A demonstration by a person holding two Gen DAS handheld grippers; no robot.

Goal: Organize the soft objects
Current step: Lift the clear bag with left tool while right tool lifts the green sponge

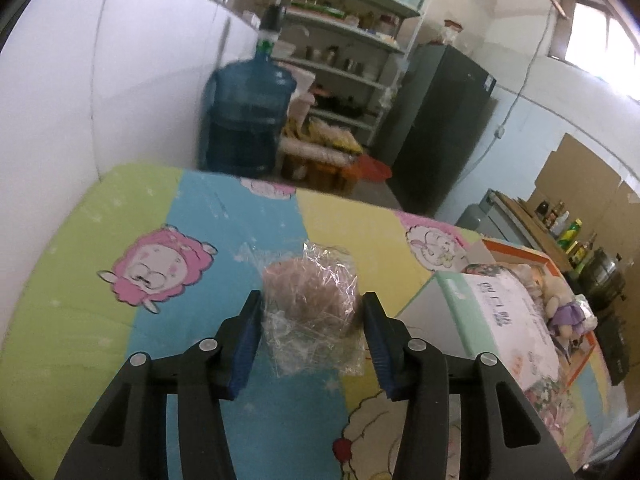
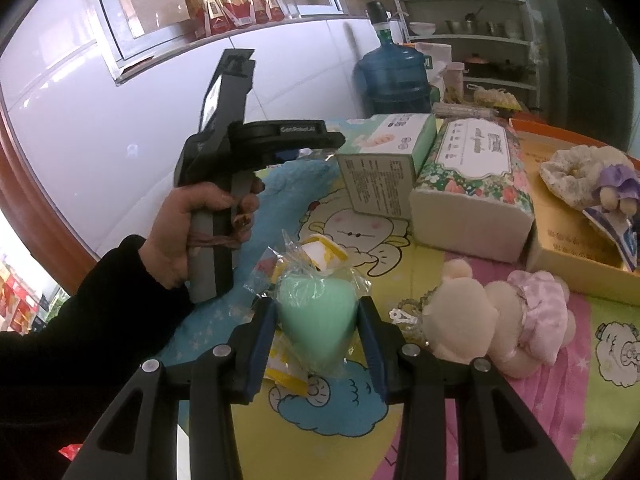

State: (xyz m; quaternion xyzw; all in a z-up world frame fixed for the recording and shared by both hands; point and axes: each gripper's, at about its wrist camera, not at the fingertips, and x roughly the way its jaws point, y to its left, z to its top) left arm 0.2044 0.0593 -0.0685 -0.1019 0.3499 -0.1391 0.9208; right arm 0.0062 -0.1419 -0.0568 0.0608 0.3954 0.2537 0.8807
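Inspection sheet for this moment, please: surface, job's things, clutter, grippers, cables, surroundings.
Surface: table under a cartoon sheep cloth.
Job's things: wrapped brown puff; wrapped green sponge; plush doll; second doll in the orange box.
Clutter: tissue pack, carton, yellow packets.
Grippers: left gripper pads touch the puff's wrapper; right gripper shut on the sponge.
Cables: one down the far wall.
Surroundings: water jug, shelves, fridge.

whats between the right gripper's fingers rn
A mint-green sponge in clear wrap, squeezed by the right gripper, seen in the right wrist view.
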